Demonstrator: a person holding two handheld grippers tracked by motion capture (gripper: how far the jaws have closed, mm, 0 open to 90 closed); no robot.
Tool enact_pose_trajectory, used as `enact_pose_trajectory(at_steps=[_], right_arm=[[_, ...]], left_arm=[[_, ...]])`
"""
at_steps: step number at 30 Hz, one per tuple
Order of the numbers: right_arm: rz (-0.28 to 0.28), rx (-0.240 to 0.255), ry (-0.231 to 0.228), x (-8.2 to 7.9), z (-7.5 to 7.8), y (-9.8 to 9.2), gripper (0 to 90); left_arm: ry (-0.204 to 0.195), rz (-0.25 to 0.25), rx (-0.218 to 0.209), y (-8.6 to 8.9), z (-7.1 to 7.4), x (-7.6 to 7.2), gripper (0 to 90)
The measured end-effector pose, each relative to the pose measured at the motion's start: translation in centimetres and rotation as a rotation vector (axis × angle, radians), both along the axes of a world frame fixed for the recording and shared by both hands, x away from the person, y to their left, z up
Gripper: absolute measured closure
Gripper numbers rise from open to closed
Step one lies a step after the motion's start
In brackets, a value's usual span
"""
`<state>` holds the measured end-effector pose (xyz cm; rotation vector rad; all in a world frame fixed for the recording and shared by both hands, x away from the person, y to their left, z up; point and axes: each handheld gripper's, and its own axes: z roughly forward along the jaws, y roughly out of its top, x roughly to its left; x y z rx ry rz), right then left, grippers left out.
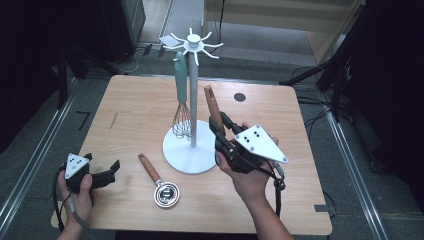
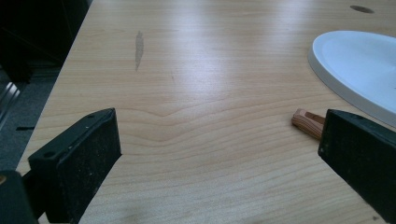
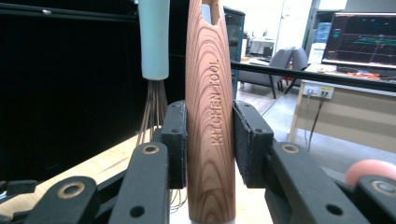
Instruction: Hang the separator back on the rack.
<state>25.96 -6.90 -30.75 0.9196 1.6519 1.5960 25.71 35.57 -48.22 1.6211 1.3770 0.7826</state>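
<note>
Wooden-handled tool (image 3: 208,116) upright, clamped between jaws of right gripper (image 1: 223,131), just beside white stand (image 1: 192,150) where whisk (image 1: 182,107) hangs. Left gripper (image 1: 102,172) wide apart, nothing held, near table (image 1: 135,110) left edge; measuring cup (image 1: 160,182) lies between.

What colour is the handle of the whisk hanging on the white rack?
Pale mint green handle, clearest in the high view.

Stand (image 1: 189,152) at table (image 1: 130,105) centre, whisk (image 1: 182,107) hanging at its nine o'clock, strainer (image 1: 161,184) at seven, held handle (image 1: 214,109) at three
</note>
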Motion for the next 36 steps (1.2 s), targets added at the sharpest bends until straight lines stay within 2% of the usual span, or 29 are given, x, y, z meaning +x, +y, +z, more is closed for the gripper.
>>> enact_pose_trajectory(at_steps=[12, 23, 32, 36], right_arm=[[-0.001, 0.015, -0.024, 0.1, 1.2, 0.4, 70.0], [-0.013, 0.005, -0.078, -0.1, 1.7, 0.8, 70.1], [-0.013, 0.025, -0.102, 0.0, 2.0, 0.9, 70.0], [-0.018, 0.019, -0.122, -0.1, 2.3, 1.2, 70.0]], left_arm=[[-0.002, 0.001, -0.003, 0.0, 0.0, 0.0, 0.0], [-0.002, 0.002, -0.002, 0.0, 0.0, 0.0, 0.0], [-0.002, 0.003, -0.002, -0.1, 0.0, 0.0, 0.0], [-0.001, 0.003, -0.001, 0.0, 0.0, 0.0, 0.0]])
